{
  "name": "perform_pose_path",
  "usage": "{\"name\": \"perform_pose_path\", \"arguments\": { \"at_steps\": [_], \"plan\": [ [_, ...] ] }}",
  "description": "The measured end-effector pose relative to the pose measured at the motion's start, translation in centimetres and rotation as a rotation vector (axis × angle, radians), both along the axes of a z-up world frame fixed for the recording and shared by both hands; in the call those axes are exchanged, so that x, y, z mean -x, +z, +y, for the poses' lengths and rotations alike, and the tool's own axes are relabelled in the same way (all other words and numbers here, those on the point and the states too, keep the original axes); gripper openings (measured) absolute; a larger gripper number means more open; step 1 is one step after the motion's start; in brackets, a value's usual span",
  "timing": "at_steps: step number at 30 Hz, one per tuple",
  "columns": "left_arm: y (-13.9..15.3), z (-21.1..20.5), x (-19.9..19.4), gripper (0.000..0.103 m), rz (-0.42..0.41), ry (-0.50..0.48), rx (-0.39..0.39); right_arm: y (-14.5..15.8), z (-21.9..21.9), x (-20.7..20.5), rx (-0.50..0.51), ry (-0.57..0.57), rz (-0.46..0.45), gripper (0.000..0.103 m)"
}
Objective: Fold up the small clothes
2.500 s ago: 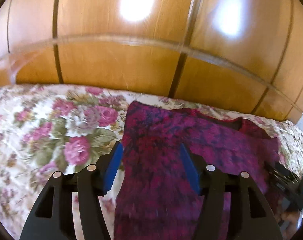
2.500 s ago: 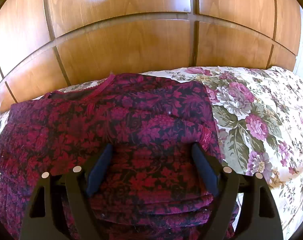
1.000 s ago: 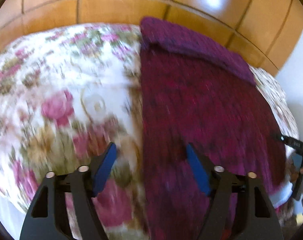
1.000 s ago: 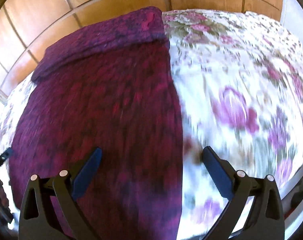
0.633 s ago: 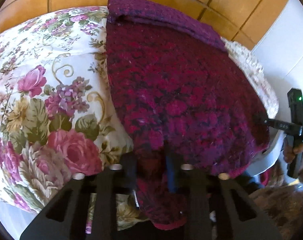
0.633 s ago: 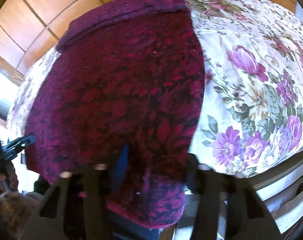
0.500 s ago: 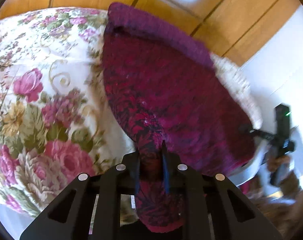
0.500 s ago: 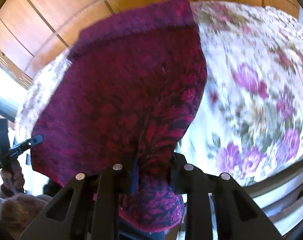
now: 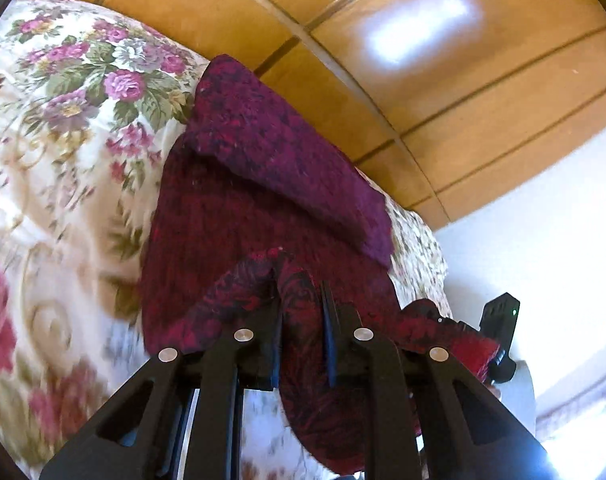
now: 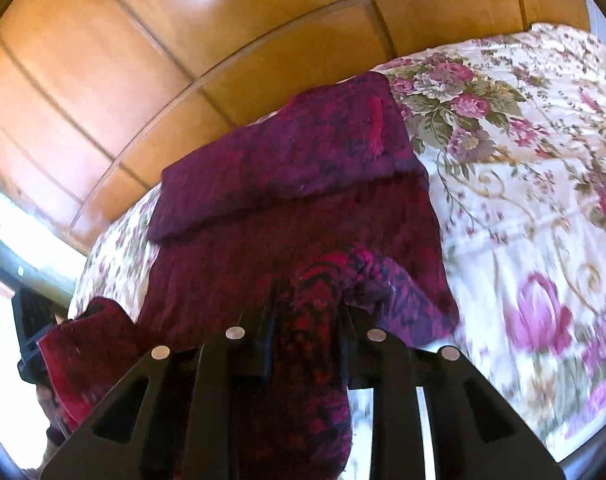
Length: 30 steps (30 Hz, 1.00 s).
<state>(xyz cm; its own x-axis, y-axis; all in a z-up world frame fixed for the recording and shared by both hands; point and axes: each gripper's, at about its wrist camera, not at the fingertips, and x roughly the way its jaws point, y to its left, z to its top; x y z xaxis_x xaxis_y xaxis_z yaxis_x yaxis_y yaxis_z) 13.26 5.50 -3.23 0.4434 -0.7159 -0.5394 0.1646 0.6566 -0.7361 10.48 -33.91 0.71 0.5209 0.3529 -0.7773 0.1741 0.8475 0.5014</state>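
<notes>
Left gripper (image 9: 301, 320) and right gripper (image 10: 305, 320) each pinch the near hem of the magenta patterned knit garment (image 9: 231, 216). Risk: uneven lift skews the fold.

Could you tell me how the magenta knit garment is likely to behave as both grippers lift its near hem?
Probably floppy: the garment bunches where the right gripper and left gripper pinch it. It will likely sag between them. The fuzzy knit probably drags rather than slides on the floral bedspread.
</notes>
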Motion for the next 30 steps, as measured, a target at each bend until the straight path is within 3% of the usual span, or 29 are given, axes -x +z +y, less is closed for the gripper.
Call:
{"name": "perform_pose_path", "arguments": {
  "at_steps": [3,4,6,8,11,13,15,18,22,25,28,30],
  "plan": [
    [-0.5,-0.6,-3.3,0.016,0.058,0.016,0.025,-0.7,-0.6,-2.4,-0.006,-0.008,0.022,0.023],
    [-0.6,-0.4,-3.9,0.017,0.081,0.029,0.031,-1.1,-0.8,-3.2,-0.029,-0.012,0.037,0.029],
    [-0.8,0.0,-5.5,0.024,0.135,0.049,0.077,-1.7,-1.6,-4.3,-0.110,-0.038,0.057,0.048],
    [-0.7,1.0,-6.6,0.030,0.151,0.083,0.135,-1.6,-2.5,-4.8,-0.182,-0.064,0.037,0.076],
    [-0.4,2.2,-7.4,0.041,0.141,0.124,0.188,-0.8,-4.0,-5.2,-0.270,-0.107,-0.021,0.093],
    [0.1,3.3,-7.6,0.060,0.113,0.181,0.160,0.0,-5.3,-4.8,-0.283,-0.152,-0.081,0.098],
    [0.4,5.1,-7.2,0.071,0.082,0.250,0.159,0.5,-6.1,-4.4,-0.285,-0.165,-0.109,0.100],
    [0.8,6.9,-6.4,0.071,0.028,0.275,0.151,0.7,-7.0,-2.8,-0.249,-0.173,-0.108,0.100],
    [0.1,6.5,-3.8,0.077,-0.033,0.173,0.074,0.2,-7.4,0.8,-0.185,-0.179,-0.088,0.100],
    [-1.7,5.2,-1.3,0.080,-0.028,0.077,0.000,-1.1,-6.7,2.9,-0.141,-0.146,-0.044,0.100],
    [-3.5,3.0,-0.1,0.080,0.011,0.014,-0.064,-2.4,-4.8,2.9,-0.044,-0.104,-0.007,0.100],
    [-3.9,2.1,0.3,0.080,-0.006,0.017,-0.106,-2.8,-3.5,2.1,0.008,-0.078,-0.013,0.095]
  ]
}}
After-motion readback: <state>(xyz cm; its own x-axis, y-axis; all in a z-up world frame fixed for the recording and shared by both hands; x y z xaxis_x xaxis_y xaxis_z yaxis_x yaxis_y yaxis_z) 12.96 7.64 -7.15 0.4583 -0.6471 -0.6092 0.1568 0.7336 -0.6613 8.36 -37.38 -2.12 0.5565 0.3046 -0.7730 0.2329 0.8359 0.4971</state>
